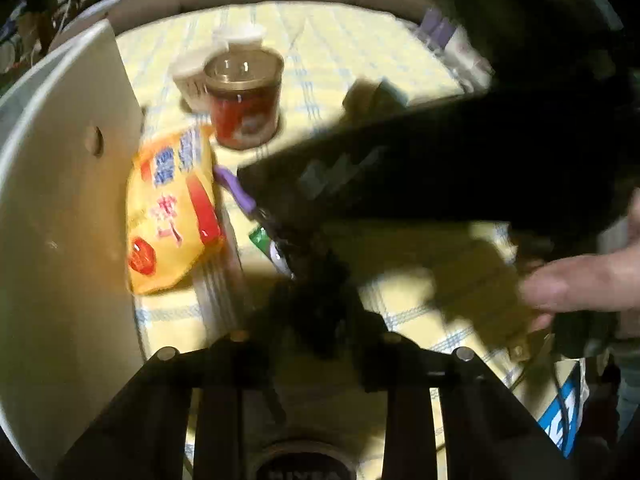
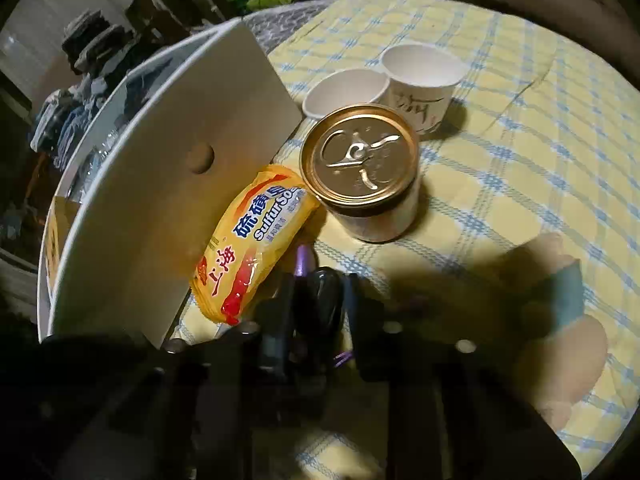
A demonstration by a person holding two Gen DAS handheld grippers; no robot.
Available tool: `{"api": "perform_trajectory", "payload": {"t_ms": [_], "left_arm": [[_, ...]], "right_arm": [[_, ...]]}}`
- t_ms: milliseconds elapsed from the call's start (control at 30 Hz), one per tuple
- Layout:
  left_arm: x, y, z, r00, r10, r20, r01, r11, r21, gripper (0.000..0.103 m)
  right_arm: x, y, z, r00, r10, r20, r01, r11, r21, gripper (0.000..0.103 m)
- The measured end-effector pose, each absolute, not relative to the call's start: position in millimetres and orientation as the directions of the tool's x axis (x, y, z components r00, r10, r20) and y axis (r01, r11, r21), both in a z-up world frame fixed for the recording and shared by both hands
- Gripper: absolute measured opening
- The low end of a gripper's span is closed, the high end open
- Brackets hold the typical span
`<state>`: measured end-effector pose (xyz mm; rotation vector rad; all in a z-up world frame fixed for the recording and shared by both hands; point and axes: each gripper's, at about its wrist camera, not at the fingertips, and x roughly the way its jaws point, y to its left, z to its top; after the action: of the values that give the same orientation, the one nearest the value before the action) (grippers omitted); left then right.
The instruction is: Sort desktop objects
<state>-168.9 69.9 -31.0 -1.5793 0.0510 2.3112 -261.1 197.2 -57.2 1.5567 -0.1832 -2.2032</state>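
A yellow soap packet (image 1: 172, 212) (image 2: 256, 248) lies against the white box wall (image 1: 68, 200) (image 2: 168, 184). A gold-lidded can (image 1: 244, 96) (image 2: 360, 168) stands behind it, with two white paper cups (image 2: 420, 80) (image 1: 192, 76) beyond. My right gripper (image 2: 316, 304) is shut on a purple-handled toothbrush (image 2: 305, 258) beside the soap. In the left wrist view that gripper is the dark body (image 1: 400, 176) over the toothbrush (image 1: 234, 188) and a green tube (image 1: 264, 240). My left gripper (image 1: 316, 320) sits low over the cloth; its fingers are dark and blurred.
A yellow checked cloth (image 2: 520, 160) covers the table. A round dark tin (image 1: 306, 464) lies under the left gripper. Purple and white boxes (image 1: 452, 44) stand at the far right edge. A blurred object (image 2: 560, 300) lies at the right.
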Motion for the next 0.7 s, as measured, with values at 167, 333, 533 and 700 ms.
{"api": "perform_trajectory", "payload": {"t_ms": [167, 333, 533, 700], "left_arm": [[-163, 69, -23, -0.347, 0.291, -0.891, -0.288, -0.938, -0.194, 0.028], [-152, 59, -7, -0.339, 0.385, -0.858, -0.263, -0.915, -0.306, 0.027], [-128, 34, 47, -0.384, 0.482, -0.788, -0.270, -0.874, -0.404, 0.028], [-125, -17, 95, -0.436, 0.518, -0.736, -0.242, -0.855, -0.458, 0.028]], "right_arm": [[-251, 218, -35, -0.322, -0.452, -0.832, 0.250, -0.888, 0.386, 0.018], [-229, 241, -8, -0.363, -0.481, -0.798, 0.222, -0.877, 0.427, 0.018], [-199, 253, 22, -0.385, -0.486, -0.784, 0.216, -0.874, 0.436, 0.018], [-184, 238, 60, -0.409, -0.480, -0.776, 0.241, -0.877, 0.416, 0.018]]}}
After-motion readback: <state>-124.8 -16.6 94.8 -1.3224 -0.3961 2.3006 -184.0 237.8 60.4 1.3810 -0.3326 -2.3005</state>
